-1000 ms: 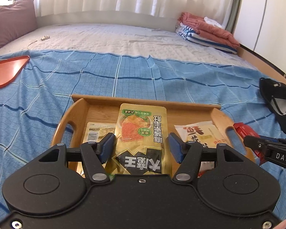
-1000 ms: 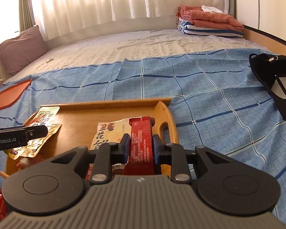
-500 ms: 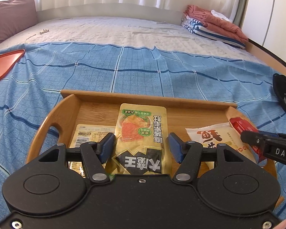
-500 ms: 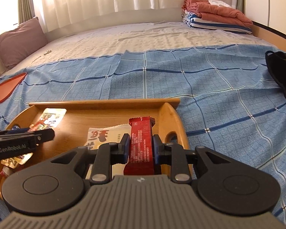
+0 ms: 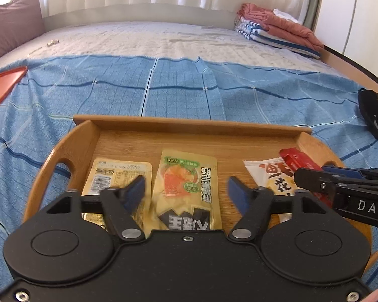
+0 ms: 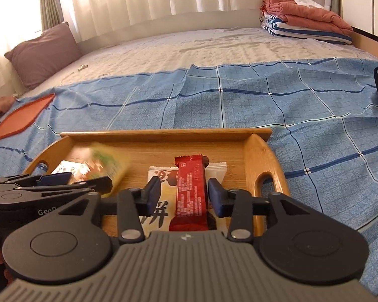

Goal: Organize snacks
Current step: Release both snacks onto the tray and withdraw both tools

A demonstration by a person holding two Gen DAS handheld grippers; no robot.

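A wooden tray (image 5: 189, 123) lies on the blue checked bedspread. My left gripper (image 5: 186, 191) is open over the tray, and a yellow snack pouch (image 5: 186, 181) lies between its fingers, free of them. A second yellow packet (image 5: 116, 176) lies left of it. My right gripper (image 6: 184, 192) is open over the tray's right end (image 6: 257, 161). A red snack bar (image 6: 191, 191) lies between its fingers on a white snack packet (image 6: 158, 211). The red bar (image 5: 300, 161) and the white packet (image 5: 272, 176) also show in the left wrist view.
An orange tray (image 6: 20, 118) lies on the bedspread at far left. A black cap (image 5: 375, 110) lies at far right. Folded blankets (image 6: 305, 17) are stacked at the back right and a mauve pillow (image 6: 42, 52) at the back left.
Both grippers have opened: the left let go of the yellow pouch and the right let go of the red bar. Both snacks now lie in the tray.
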